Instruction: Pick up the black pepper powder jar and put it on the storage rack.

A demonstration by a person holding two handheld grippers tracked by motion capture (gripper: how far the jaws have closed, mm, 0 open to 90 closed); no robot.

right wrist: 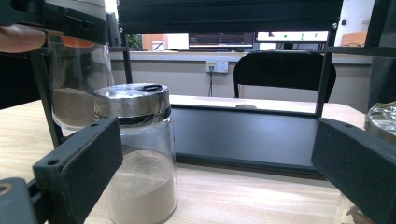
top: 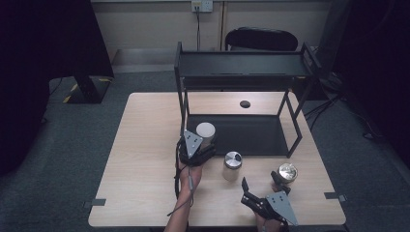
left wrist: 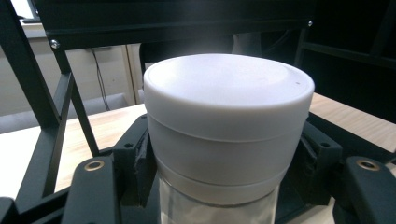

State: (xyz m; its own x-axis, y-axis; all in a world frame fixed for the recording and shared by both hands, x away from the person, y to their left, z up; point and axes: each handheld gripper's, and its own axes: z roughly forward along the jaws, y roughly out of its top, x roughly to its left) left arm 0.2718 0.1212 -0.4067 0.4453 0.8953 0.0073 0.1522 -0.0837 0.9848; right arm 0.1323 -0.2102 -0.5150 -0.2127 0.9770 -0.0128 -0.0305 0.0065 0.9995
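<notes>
My left gripper (top: 205, 145) is shut on a glass jar with a white lid (left wrist: 228, 135), its jaws pressed on both sides just below the lid. It holds the jar at the front left corner of the black rack (top: 290, 140). In the right gripper view this jar (right wrist: 77, 84) shows brown powder and hangs slightly above the table. A silver-lidded jar (top: 232, 166) of brown powder (right wrist: 137, 168) stands on the table. Further right is a shiny-lidded jar (top: 287, 173). My right gripper (top: 261, 182) stands open near the front edge, between those two jars.
The two-tier black rack has a top shelf (top: 241, 63) and a bare lower shelf (top: 251, 137) on the table. A small dark disc (top: 245, 104) lies behind it. A black chair (top: 261, 38) stands beyond the table. The left half of the tabletop (top: 145, 154) is bare wood.
</notes>
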